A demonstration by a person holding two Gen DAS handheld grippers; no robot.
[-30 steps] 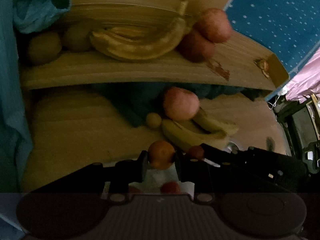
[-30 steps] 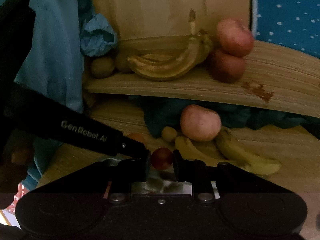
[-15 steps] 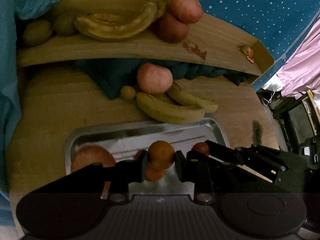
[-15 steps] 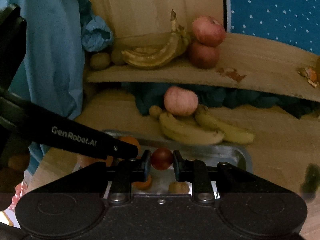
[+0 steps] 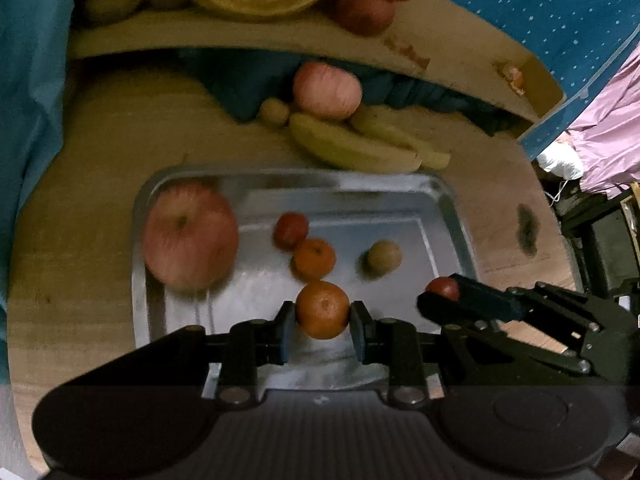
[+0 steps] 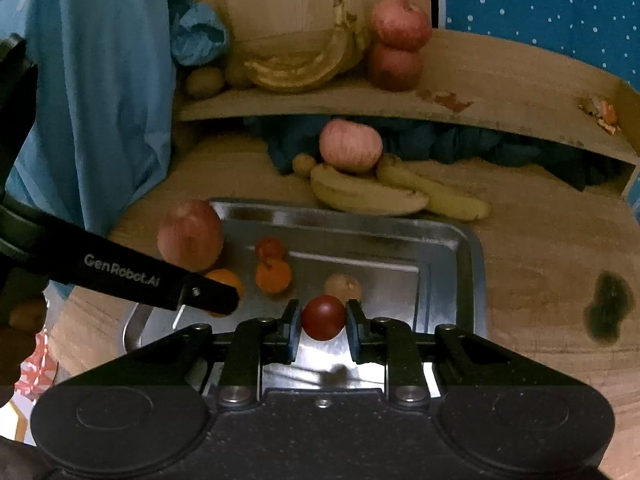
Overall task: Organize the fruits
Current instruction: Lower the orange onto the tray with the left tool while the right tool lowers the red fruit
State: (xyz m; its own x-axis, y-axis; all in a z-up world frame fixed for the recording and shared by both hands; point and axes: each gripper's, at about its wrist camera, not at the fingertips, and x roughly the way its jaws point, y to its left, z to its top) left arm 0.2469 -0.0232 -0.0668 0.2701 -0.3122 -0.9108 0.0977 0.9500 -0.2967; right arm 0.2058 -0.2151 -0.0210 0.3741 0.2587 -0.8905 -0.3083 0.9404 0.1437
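My left gripper (image 5: pixel 322 332) is shut on an orange tangerine (image 5: pixel 322 309), held above the near part of a metal tray (image 5: pixel 448 196). My right gripper (image 6: pixel 322 330) is shut on a small red tomato (image 6: pixel 323 317) over the same tray (image 6: pixel 460 240). In the tray lie a large apple (image 5: pixel 190 236), a red tomato (image 5: pixel 291 230), a second tangerine (image 5: pixel 314 258) and a brownish round fruit (image 5: pixel 384 257). From the left wrist view the right gripper (image 5: pixel 442 294) shows at the tray's right edge, the tomato at its tip.
Beyond the tray on the wooden table lie bananas (image 6: pixel 366 194), an apple (image 6: pixel 351 145) and a small round fruit (image 6: pixel 303 163). A raised wooden shelf (image 6: pixel 500 92) carries more bananas (image 6: pixel 298 66), two stacked apples (image 6: pixel 398 44) and kiwis (image 6: pixel 205 81). Blue cloth (image 6: pixel 100 100) hangs at left.
Both grippers have pulled back and risen with their fruit still held. The tray, first mostly hidden, now shows in full below them, and the shelf has slid toward the top of the views.
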